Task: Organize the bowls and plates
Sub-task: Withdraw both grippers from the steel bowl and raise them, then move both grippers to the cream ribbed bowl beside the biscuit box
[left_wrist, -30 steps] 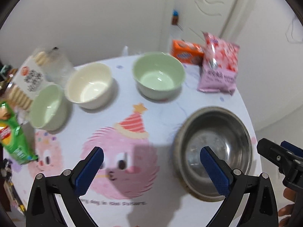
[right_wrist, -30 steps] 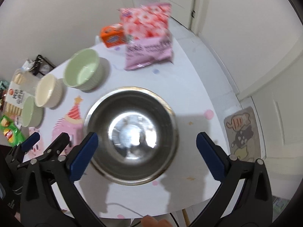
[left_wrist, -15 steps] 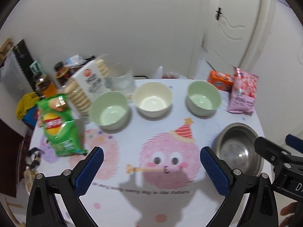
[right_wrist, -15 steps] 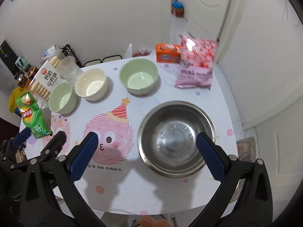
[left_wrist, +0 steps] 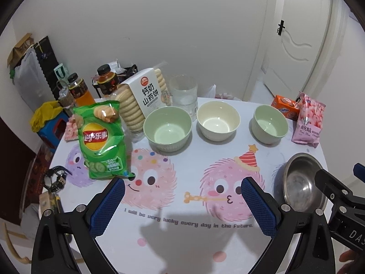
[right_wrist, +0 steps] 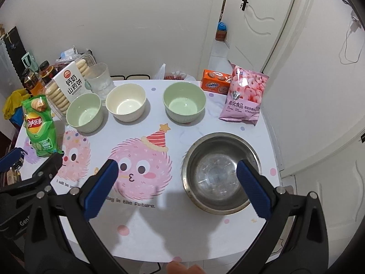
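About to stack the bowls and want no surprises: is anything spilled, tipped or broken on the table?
Nothing stands out. The three small bowls and the steel bowl sit upright and empty, with no spill visible on the tablecloth. The snack packs look intact.

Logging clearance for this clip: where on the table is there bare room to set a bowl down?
The widest bare patch is the near tablecloth, bordered by the steel bowl and chips bag. A narrower gap lies between the cream bowl and right green bowl. The far-left corner is crowded: biscuit pack, glass, left green bowl.
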Motion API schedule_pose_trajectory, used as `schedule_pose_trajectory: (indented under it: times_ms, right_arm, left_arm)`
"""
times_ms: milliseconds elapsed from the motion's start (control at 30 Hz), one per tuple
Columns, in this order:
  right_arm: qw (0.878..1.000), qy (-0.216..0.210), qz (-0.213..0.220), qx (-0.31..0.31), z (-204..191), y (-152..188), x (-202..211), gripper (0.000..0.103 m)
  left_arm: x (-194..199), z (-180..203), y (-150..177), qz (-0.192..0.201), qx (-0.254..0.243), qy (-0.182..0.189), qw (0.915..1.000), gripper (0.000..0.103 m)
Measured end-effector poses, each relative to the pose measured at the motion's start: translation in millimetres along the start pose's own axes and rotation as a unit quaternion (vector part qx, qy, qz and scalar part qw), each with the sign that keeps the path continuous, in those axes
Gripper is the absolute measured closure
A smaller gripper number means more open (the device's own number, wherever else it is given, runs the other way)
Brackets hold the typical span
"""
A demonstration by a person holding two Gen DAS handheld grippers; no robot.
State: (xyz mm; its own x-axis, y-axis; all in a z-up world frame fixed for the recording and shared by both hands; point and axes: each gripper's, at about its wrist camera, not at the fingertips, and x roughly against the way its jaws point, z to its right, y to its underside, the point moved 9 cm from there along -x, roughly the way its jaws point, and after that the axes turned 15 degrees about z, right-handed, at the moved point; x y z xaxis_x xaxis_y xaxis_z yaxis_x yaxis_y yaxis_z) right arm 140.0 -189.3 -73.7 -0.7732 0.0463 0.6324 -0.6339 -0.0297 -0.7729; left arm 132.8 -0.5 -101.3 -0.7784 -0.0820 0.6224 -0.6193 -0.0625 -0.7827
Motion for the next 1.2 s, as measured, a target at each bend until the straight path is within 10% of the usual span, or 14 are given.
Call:
schedule_pose_trajectory:
  times_ms: [867, 1200]
  right_arm:
    - [0.996, 0.046, -0.019, -0.072, -27.1, 3.4, 14.5, 0.000]
    - [0.997, -0.032, -0.060, -0.043, -38.1, 0.3, -39.1, 0.000]
  left_arm:
    - [-27.4, -4.6, -7.7, -0.034, -0.049, 0.076, 0.9953, 0.000]
    - [-62.6, -0.7, 4.1, -0.071, -0.031, 0.031, 0.9965, 0.000]
